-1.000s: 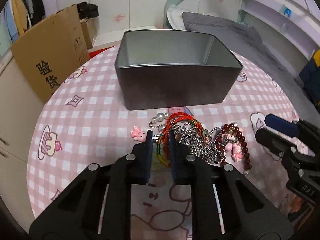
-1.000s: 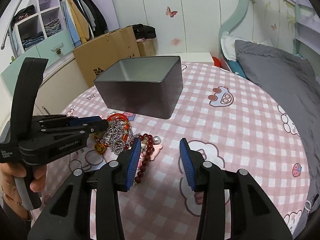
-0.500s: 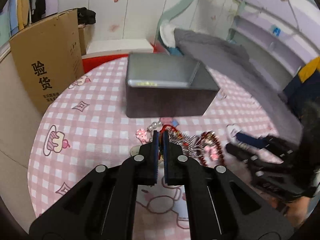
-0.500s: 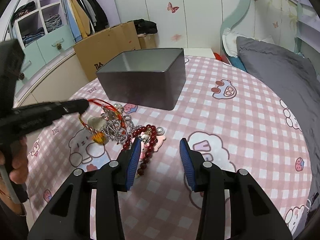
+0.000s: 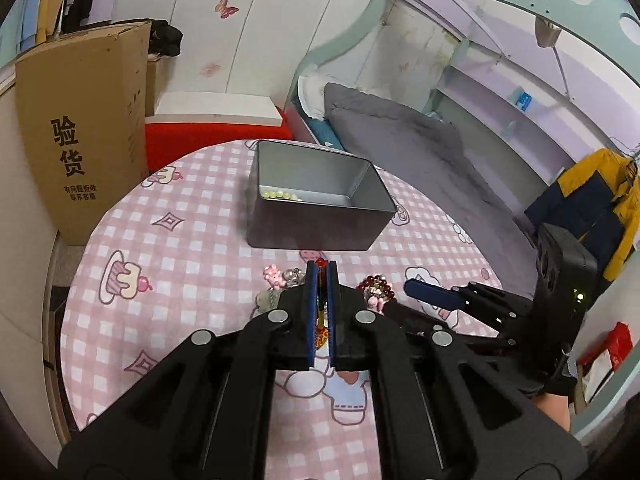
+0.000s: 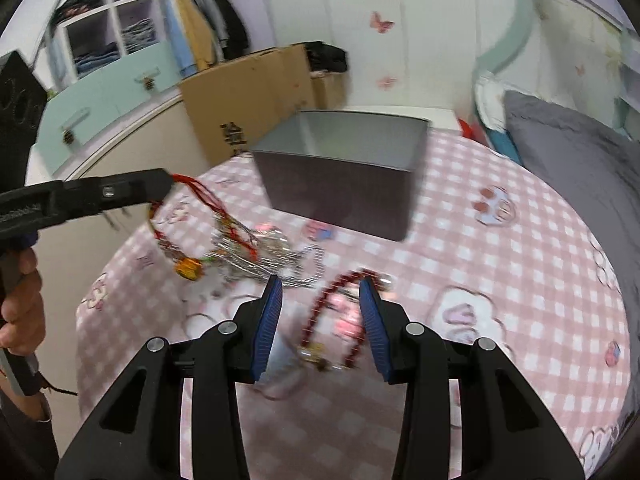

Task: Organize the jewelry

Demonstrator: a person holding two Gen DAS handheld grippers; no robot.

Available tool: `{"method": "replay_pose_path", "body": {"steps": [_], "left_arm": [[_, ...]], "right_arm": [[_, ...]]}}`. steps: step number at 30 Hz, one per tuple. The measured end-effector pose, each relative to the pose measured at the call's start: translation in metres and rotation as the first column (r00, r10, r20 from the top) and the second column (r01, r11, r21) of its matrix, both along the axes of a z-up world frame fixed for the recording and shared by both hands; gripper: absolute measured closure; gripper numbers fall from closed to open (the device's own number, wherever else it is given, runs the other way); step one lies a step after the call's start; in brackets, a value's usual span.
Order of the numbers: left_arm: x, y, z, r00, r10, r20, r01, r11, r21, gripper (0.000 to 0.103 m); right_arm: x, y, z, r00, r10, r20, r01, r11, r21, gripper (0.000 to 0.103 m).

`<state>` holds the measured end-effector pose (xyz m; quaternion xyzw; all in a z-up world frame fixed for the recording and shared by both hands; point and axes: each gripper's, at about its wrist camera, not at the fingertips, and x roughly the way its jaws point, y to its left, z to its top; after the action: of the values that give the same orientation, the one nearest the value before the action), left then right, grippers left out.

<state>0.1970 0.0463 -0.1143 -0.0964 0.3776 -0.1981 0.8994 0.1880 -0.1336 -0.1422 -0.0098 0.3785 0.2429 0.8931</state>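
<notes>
My left gripper (image 5: 321,268) is shut on a red cord bracelet (image 6: 200,200) and holds it above the table; an orange charm (image 6: 187,269) hangs from it, and a silver chain (image 6: 256,254) trails down tangled with it. A grey metal tin (image 5: 316,200) stands open behind, with a strand of pale beads (image 5: 280,195) inside. My right gripper (image 6: 320,296) is open over a dark red bead bracelet (image 6: 332,312) on the pink checked tablecloth. A pink charm (image 5: 273,274) lies near the tin.
A tall cardboard box (image 5: 84,128) stands off the table's left edge. A grey bed (image 5: 400,152) lies behind the round table (image 5: 172,256). The right gripper shows in the left wrist view (image 5: 436,296), low at the right.
My left gripper closed on the red cord bracelet and lifted it up and back, dragging the silver chain with it. The right gripper has moved forward over the red bead bracelet.
</notes>
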Motion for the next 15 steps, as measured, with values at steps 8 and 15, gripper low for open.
{"method": "replay_pose_path", "body": {"steps": [8, 15], "left_arm": [[-0.005, 0.009, 0.002, 1.0, -0.009, 0.003, 0.009, 1.0, -0.016, 0.099], [-0.006, 0.011, 0.002, 1.0, -0.018, -0.002, 0.018, 0.999, -0.028, 0.099]], "right_arm": [[0.008, 0.051, -0.015, 0.99, 0.14, -0.017, -0.141, 0.983, -0.12, 0.065], [0.019, 0.077, -0.025, 0.981, 0.195, -0.019, -0.196, 0.967, -0.164, 0.085]]}}
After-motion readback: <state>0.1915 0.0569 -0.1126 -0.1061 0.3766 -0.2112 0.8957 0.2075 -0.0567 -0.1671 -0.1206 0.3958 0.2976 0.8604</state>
